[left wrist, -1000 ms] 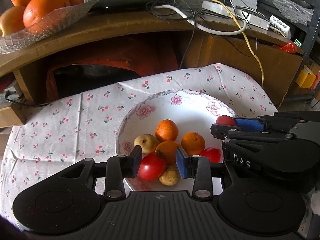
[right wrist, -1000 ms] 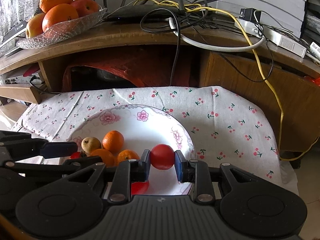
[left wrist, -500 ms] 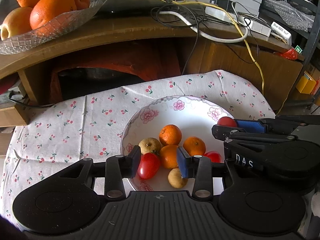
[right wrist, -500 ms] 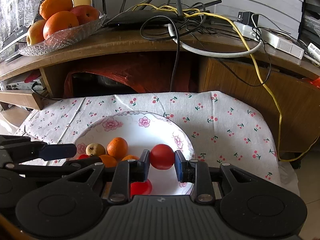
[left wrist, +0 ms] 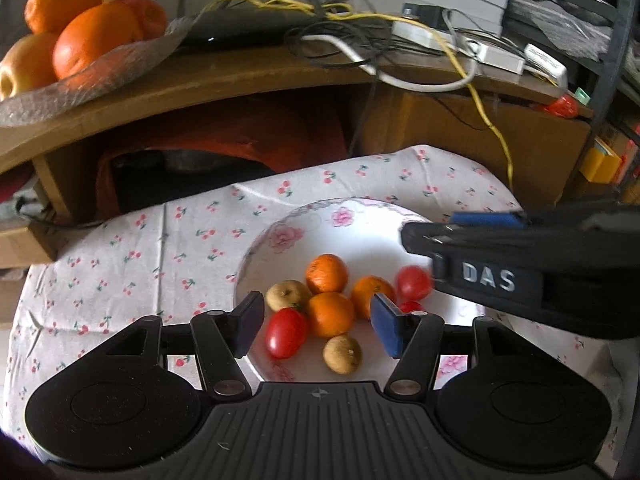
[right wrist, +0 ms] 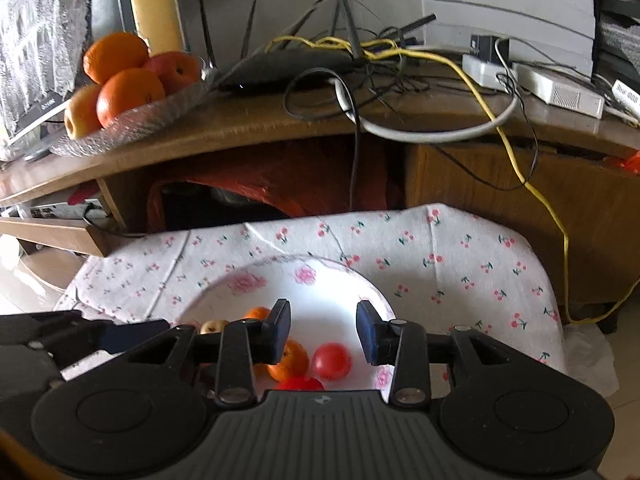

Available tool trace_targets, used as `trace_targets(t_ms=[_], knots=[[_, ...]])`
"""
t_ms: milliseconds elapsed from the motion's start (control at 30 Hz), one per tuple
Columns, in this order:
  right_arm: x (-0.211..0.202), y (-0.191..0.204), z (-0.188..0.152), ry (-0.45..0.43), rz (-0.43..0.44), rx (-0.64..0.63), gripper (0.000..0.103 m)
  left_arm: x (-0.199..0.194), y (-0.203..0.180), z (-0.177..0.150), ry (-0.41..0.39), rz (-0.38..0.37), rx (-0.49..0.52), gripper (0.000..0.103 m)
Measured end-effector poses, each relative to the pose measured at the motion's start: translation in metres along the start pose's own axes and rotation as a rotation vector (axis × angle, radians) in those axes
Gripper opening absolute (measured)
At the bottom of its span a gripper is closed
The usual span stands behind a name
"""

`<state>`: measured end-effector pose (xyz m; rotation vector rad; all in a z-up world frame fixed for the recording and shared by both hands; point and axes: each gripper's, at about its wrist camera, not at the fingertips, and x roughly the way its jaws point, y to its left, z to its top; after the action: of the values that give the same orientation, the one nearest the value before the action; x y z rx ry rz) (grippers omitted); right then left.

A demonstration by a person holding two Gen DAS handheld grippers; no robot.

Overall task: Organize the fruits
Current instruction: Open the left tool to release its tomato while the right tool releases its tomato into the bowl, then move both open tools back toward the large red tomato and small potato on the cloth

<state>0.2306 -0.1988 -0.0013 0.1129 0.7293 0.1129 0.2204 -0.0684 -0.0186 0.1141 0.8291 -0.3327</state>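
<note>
1. Left gripper (left wrist: 318, 326): held above the near edge of the plate, fingers spread wide, nothing held between them. A blue pad (left wrist: 386, 330) is seen on the right finger, a dark pad on the left.
2. Right gripper (right wrist: 322, 326): fingers likewise spread apart and empty, held above the right half of the plate. Its black body, marked "DAS", is seen from the side at the right of the left wrist view.
3. Plate (left wrist: 360, 220): white, with pink flowers along the rim, set on the cloth; all loose fruit is gathered in its near half.
4. Oval red tomato (left wrist: 286, 332): lying on the plate just inside the left finger of the left gripper, touching neither pad.
5. Oranges, 3: one at the middle of the group (left wrist: 331, 314), one behind it (left wrist: 326, 273), one to its right (left wrist: 370, 294), lying close together.
6. Small yellow-brown fruits, 2: one at the left of the group (left wrist: 287, 294), one nearest the camera (left wrist: 341, 354).
7. Round red tomato (right wrist: 331, 360): resting on the plate below the gap of the right gripper, just right of an orange. A 2nd red fruit (right wrist: 300, 383) is partly hidden by the gripper body.
8. Cloth (left wrist: 160, 248): white with a cherry print, draped over a low surface.
9. Wooden shelf (right wrist: 280, 120): behind the cloth, carrying tangled cables.
10. Glass dish (right wrist: 132, 120): at the left of the shelf, holding large oranges and apples.
</note>
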Motion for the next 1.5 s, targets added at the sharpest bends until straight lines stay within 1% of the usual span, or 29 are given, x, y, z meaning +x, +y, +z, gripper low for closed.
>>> trace_targets(t_ms=[167,300,667,967,1167,1333,1500], knots=[[-0.008,0.002,0.002,-0.018,0.003,0.0,0.037,-0.002,0.003,0.0,-0.003,0.011,-0.007,0.066],[-0.012,0.0,0.001,-0.019,-0.012,0.002,0.037,-0.006,0.008,-0.001,-0.002,0.021,-0.013,0.066],[-0.024,0.013,-0.017,0.031,-0.026,-0.041,0.037,-0.026,0.028,-0.009,0.007,0.045,-0.024,0.066],[-0.028,0.033,-0.022,0.054,-0.024,-0.059,0.037,-0.039,0.047,-0.015,0.011,0.062,-0.034,0.067],[-0.027,0.051,-0.031,0.092,-0.014,-0.096,0.037,-0.039,0.066,-0.022,0.037,0.071,-0.054,0.067],[-0.023,0.068,-0.042,0.138,0.011,-0.122,0.037,-0.036,0.079,-0.029,0.066,0.069,-0.058,0.067],[-0.019,0.082,-0.05,0.182,0.039,-0.138,0.037,-0.036,0.09,-0.031,0.077,0.074,-0.073,0.067]])
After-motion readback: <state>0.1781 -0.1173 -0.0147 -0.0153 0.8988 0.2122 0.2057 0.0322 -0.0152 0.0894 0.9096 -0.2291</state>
